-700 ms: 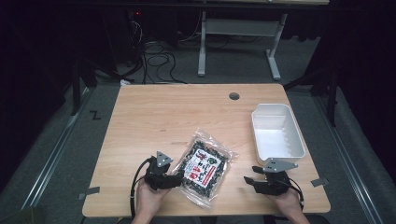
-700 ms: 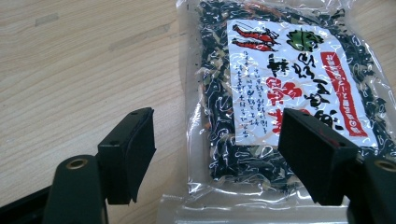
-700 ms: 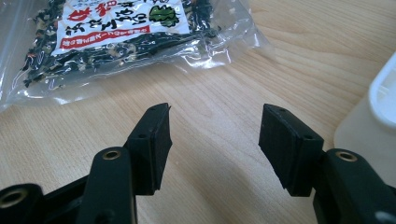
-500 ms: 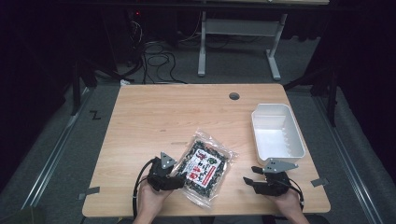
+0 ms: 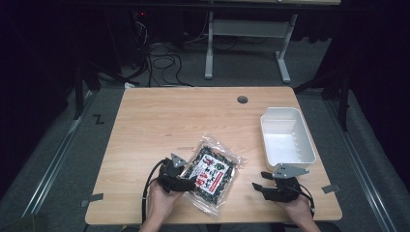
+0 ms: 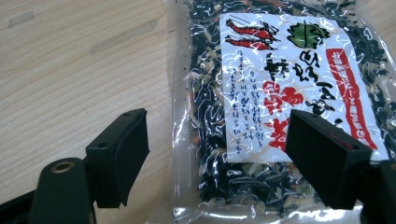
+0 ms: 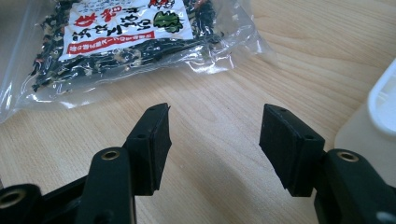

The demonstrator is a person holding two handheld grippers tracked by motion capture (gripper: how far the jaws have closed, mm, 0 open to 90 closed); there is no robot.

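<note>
A clear bag of dark dried food with a white and red label [image 5: 213, 173] lies flat near the table's front edge. My left gripper [image 5: 186, 180] is at the bag's left edge, held by a hand. In the left gripper view its jaws stand wide apart around that edge of the bag [image 6: 280, 60]: one jaw over bare wood, the other over the label, and neither pad presses on it. My left gripper [image 6: 219, 123] is open. To the right of the bag, my right gripper [image 5: 260, 182] [image 7: 215, 121] is open over bare wood, with the bag [image 7: 116, 28] beyond its jaws.
A white rectangular tub [image 5: 267, 133] stands empty at the right side of the table, just beyond the right gripper; its edge [image 7: 385, 100] shows in the right gripper view. A cable hole [image 5: 242, 99] is at the table's far edge. Bare wood [image 5: 159, 121] covers the rest.
My left gripper has edged right, closer onto the bag's left edge. The right gripper and the bag have stayed in place.
</note>
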